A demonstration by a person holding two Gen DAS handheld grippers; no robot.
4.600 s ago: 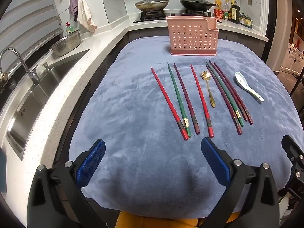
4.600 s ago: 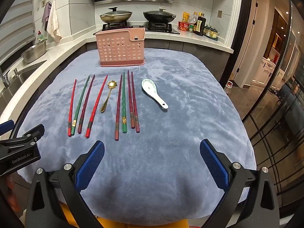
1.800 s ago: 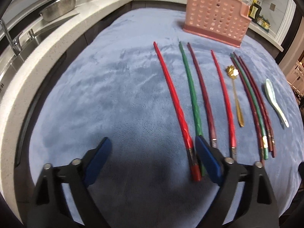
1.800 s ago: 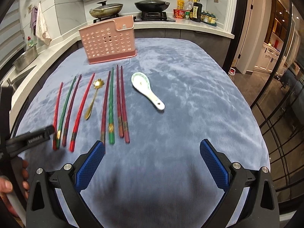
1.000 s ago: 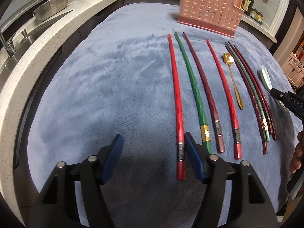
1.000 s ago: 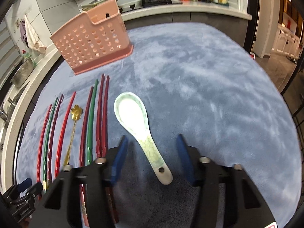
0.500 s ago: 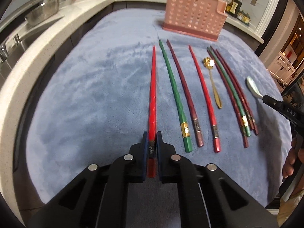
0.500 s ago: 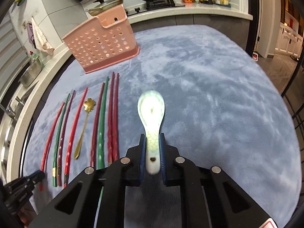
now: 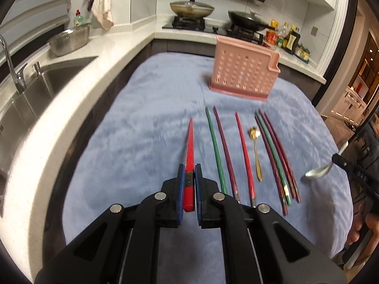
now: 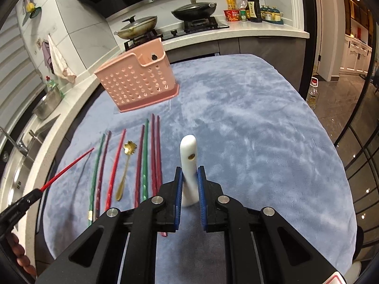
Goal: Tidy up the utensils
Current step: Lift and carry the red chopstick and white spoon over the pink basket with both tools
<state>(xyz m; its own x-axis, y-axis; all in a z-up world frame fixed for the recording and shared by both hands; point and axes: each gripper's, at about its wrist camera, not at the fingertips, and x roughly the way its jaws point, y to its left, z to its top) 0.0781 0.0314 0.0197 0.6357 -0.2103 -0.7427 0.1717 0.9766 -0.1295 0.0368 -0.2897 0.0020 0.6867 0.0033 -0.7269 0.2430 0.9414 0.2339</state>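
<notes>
Left hand-held gripper (image 9: pixel 189 177): clenched on the thick end of a bright red faceted chopstick (image 9: pixel 190 142); the chopstick runs straight ahead between the blue pads (image 9: pixel 181 182), tip toward the far edge of the counter.
Red chopstick, right wrist view (image 10: pixel 68 166): raised off the cloth, slanting up and away from the left hand-held gripper (image 10: pixel 39 190) at the left edge of the counter.
Right hand-held gripper (image 10: pixel 189 184): clenched on a white ceramic soup spoon (image 10: pixel 188 165); the handle end with its small hole points forward, above the cloth.
Spoon, left wrist view (image 9: pixel 318 171): its bowl shows side-on beyond the right hand-held gripper (image 9: pixel 336 159), over the right edge of the counter; the right wrist view does not show the bowl.
Carrier: counter covered by a blue-grey plush cloth (image 9: pixel 146 127).
Pink perforated plastic utensil holder (image 9: pixel 245 73): upright near the far edge of the counter, well ahead of both grippers.
Utensils lying on the cloth, between the two grippers: green chopstick (image 9: pixel 215 149), dark purple chopstick (image 9: pixel 225 151), second red chopstick (image 9: pixel 245 153), gold flower-headed metal spoon (image 9: pixel 256 153), and a tight group of four dark red and green chopsticks (image 9: pixel 276 156).
Left wrist view only: steel sink (image 9: pixel 30 87) in the white worktop left of the counter.
</notes>
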